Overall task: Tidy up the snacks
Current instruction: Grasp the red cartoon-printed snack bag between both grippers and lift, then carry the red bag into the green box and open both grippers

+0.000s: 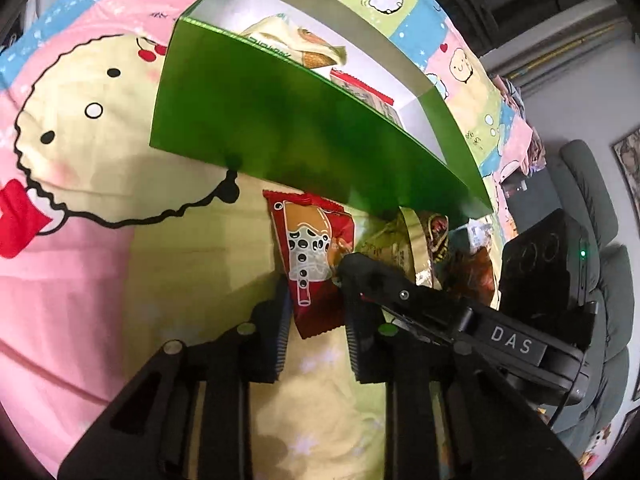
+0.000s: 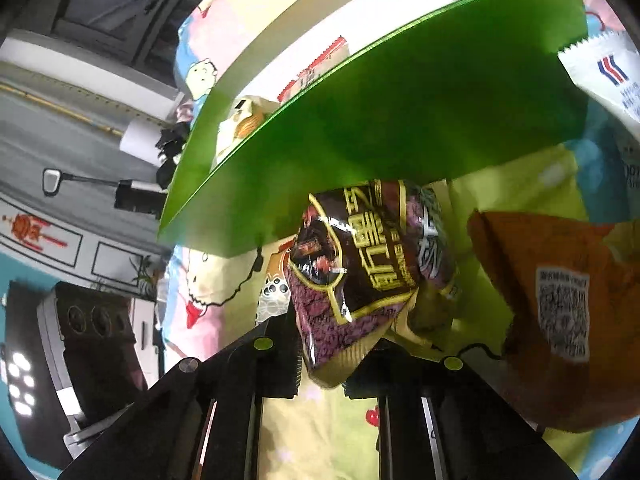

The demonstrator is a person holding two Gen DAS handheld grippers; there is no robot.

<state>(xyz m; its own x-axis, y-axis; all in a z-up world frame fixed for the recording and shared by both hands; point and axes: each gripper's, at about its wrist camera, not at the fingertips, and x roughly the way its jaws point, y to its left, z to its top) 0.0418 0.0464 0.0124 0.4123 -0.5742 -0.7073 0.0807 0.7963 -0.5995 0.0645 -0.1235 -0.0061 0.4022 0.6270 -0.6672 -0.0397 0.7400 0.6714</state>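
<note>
Both grippers are clamped on snacks, one pack each, probably so two go into the box in one trip. The left gripper [image 1: 316, 312] pinches the near end of the red bubble-tea pack [image 1: 310, 264], which lies on the cartoon bedspread [image 1: 100, 152] just before the green box [image 1: 288, 128]. The right gripper [image 2: 320, 364] grips the dark purple pack [image 2: 352, 272] by its lower edge, its top against the box's near wall. The box sits open on the bed, two packs already inside at the far side. An orange pack [image 2: 560, 320] waits to the right, a white pack [image 2: 608, 80] farther off.
</note>
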